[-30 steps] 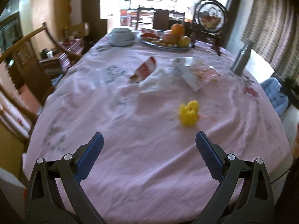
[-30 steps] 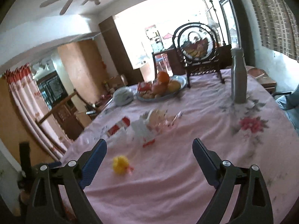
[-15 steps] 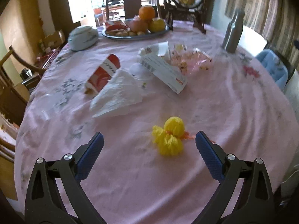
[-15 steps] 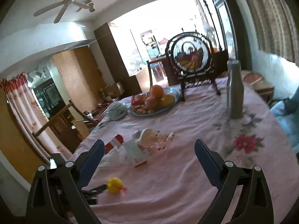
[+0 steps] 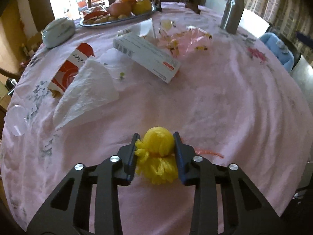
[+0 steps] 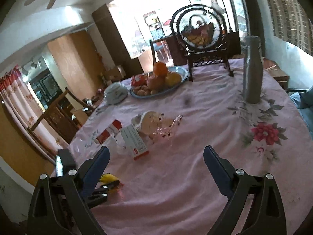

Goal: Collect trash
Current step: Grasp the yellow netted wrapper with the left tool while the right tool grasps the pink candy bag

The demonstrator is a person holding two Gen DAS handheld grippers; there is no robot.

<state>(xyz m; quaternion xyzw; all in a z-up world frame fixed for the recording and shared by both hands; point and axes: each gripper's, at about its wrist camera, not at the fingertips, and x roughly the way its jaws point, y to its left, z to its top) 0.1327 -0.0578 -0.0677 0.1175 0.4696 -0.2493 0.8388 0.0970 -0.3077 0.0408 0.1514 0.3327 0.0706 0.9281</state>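
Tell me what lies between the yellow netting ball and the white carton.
Only bare pink tablecloth lies between the yellow netting ball and the white carton, as the left wrist view shows.

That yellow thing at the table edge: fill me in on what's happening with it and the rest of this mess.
A person with a gripper in each hand is clearing trash off the pink tablecloth. The left gripper has just been closing and its pads now press on the yellow mesh wad, which lies on the cloth. The right gripper hangs open, holding nothing. The white tissue, white carton, red-and-white box and clear wrapper lie untouched.
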